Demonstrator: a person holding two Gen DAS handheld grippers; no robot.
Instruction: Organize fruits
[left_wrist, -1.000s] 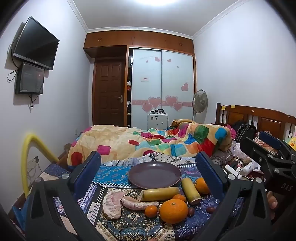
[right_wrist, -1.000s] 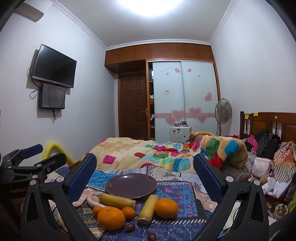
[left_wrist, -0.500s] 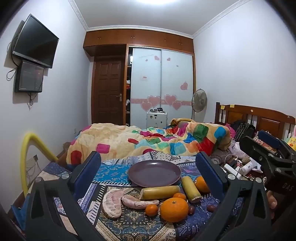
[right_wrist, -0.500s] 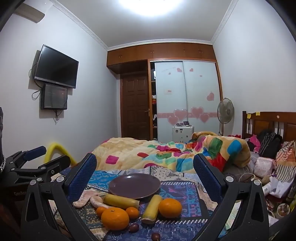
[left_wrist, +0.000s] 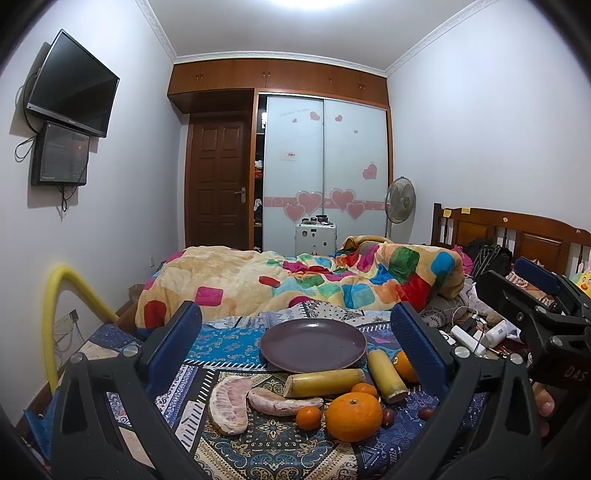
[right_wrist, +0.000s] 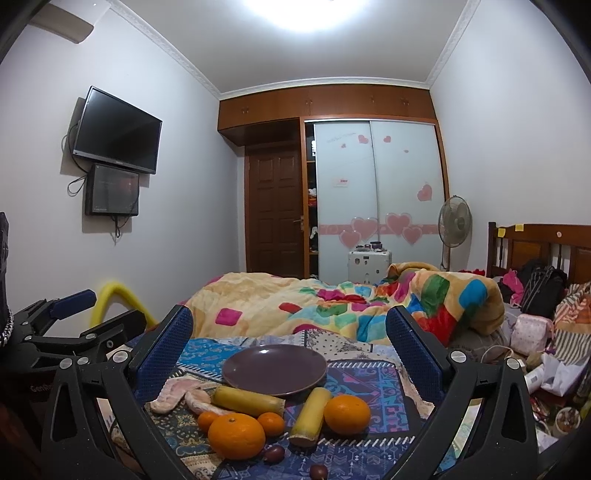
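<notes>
An empty purple plate (left_wrist: 313, 345) (right_wrist: 274, 369) lies on a patterned cloth. In front of it sit a big orange (left_wrist: 353, 416) (right_wrist: 236, 435), a second orange (right_wrist: 347, 408) (left_wrist: 405, 366), two small tangerines (left_wrist: 308, 417) (right_wrist: 270, 423), two yellow sugarcane pieces (left_wrist: 323, 382) (right_wrist: 309, 415), two peeled pomelo segments (left_wrist: 229, 405) (right_wrist: 173, 394) and small dark fruits (right_wrist: 274, 454). My left gripper (left_wrist: 295, 350) hovers open above the fruit, holding nothing. My right gripper (right_wrist: 288, 354) is open too, over the plate and fruit. Each gripper shows at the other view's edge.
A bed with a colourful patchwork quilt (left_wrist: 295, 284) lies behind the cloth. Clutter of bags, cables and bottles (left_wrist: 476, 332) sits to the right by the wooden headboard (left_wrist: 517, 236). A yellow foam tube (left_wrist: 62, 306) curves at the left wall.
Both views have shifted slightly, with the fruit sitting a bit lower in frame. Neither gripper has changed its opening and no fruit has moved.
</notes>
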